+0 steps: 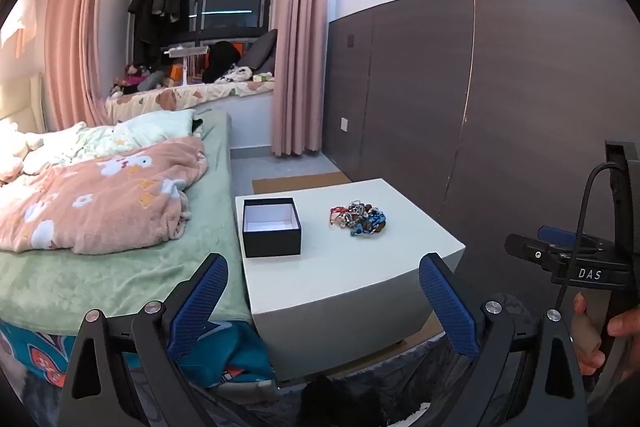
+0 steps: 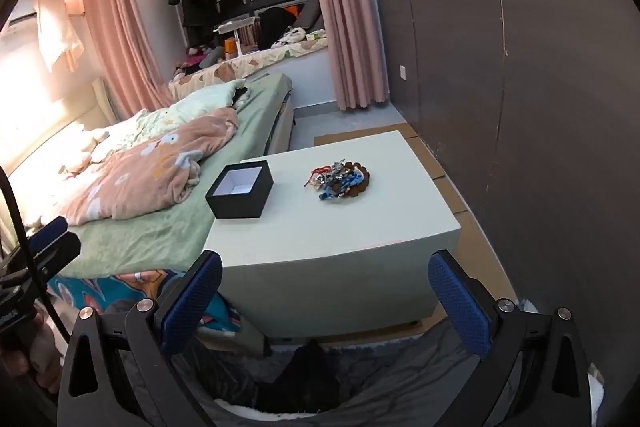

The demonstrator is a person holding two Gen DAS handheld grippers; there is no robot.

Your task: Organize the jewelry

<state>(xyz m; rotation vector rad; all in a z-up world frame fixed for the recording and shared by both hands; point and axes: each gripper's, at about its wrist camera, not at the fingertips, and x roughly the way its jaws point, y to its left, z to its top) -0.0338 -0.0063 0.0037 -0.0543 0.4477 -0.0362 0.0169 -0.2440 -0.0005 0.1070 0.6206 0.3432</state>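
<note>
Looking down my left gripper point(image 1: 323, 301): fingers spread wide and empty, jewelry pile point(image 1: 359, 218) on the white table point(image 1: 360, 267), well right of the open black box point(image 1: 271, 227). Right gripper point(image 2: 325, 301) view: fingers also spread and empty, same pile point(image 2: 339, 179) right of the box point(image 2: 240, 196), both well ahead.

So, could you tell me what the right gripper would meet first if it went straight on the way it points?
Probably the bare top of the white table, short of the jewelry pile; depth is uncertain. The right gripper is open and empty.
</note>
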